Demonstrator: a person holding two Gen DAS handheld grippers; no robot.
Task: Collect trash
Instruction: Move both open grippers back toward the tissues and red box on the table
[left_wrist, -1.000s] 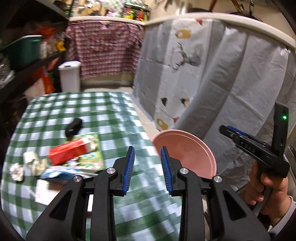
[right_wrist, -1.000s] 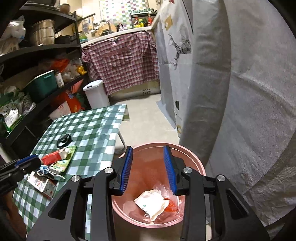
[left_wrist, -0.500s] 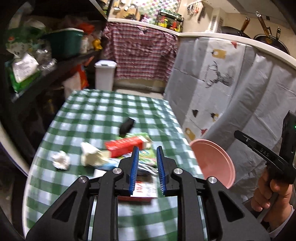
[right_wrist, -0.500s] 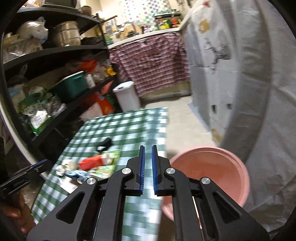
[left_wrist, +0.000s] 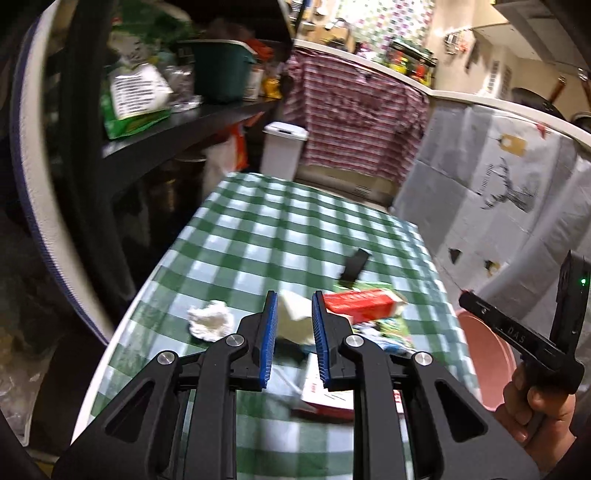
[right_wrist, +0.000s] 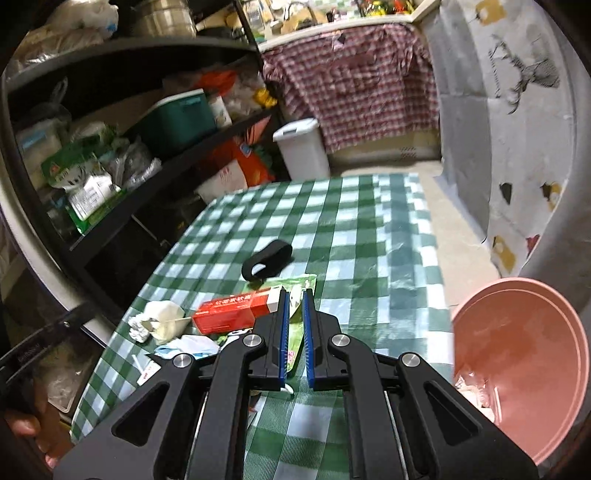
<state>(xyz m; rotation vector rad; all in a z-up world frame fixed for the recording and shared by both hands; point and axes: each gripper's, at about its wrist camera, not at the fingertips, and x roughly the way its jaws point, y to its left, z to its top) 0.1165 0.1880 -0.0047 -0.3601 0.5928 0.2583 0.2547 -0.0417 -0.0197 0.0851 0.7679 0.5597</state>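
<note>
- On the checked table (left_wrist: 258, 236), near left part, sits the trash pile: crumpled tissue (left_wrist: 210, 319), cream paper wad (left_wrist: 293, 319), red carton (left_wrist: 360, 304), green wrapper (right_wrist: 295, 295) under it, flat leaflet (left_wrist: 327, 397) nearest, black strap (right_wrist: 267, 260) farther back.
- Pink bin (right_wrist: 517, 354) stands off the table's right edge, w/ some trash showing low inside.
- Left gripper (left_wrist: 293, 343): jaws parted, nothing held, cream wad seen betw. the pads.
- Right gripper (right_wrist: 294, 332): pads close but w/ a narrow gap, nothing in it.
- Handling, my guess: tissue & wad are v. light, soft, crush easily – pinch across the middle. Carton is light, stiffish, prob. empty – grip across the narrow sides. Wrapper & leaflet are thin, slippery, lie flat – hard to lift, take by an edge.
- Vs 0.5 s ago: left jaws are wider and nearer the wad; right view has swung fr. the bin toward the pile, its jaws slightly wider.
</note>
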